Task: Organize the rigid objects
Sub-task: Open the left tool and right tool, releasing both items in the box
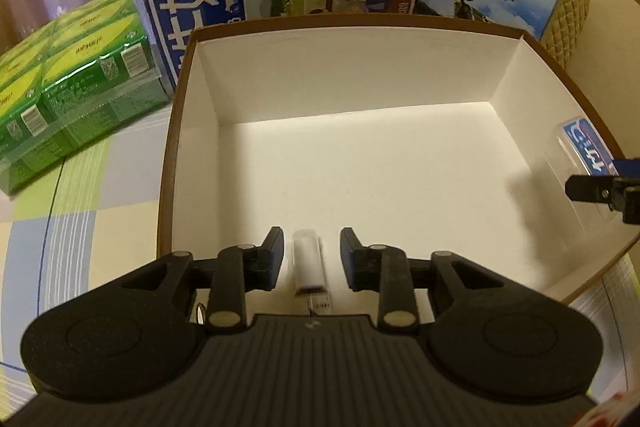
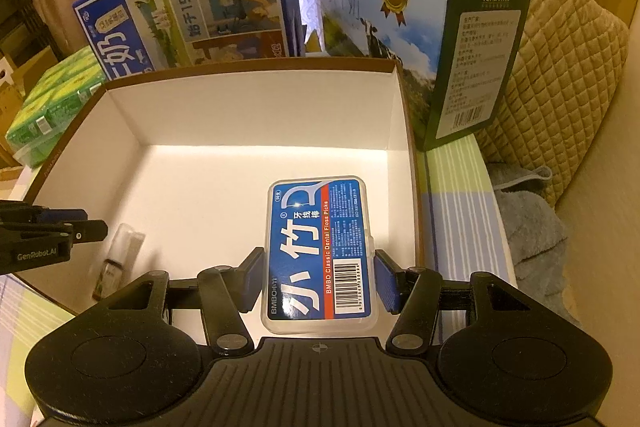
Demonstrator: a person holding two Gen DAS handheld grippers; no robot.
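- Right tongs (image 1: 580, 187) are cut off by the left wrist view's right edge.
- The small vial's (image 2: 118, 259) label is too blurred to read.
- Green cartons (image 1: 60, 87) run past the left edge.

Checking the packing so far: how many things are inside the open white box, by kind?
Small clear tube: 1, lying on the floor of the box, between the open left tongs
Floss pick case: 1, clamped in the right tongs
Total: 2
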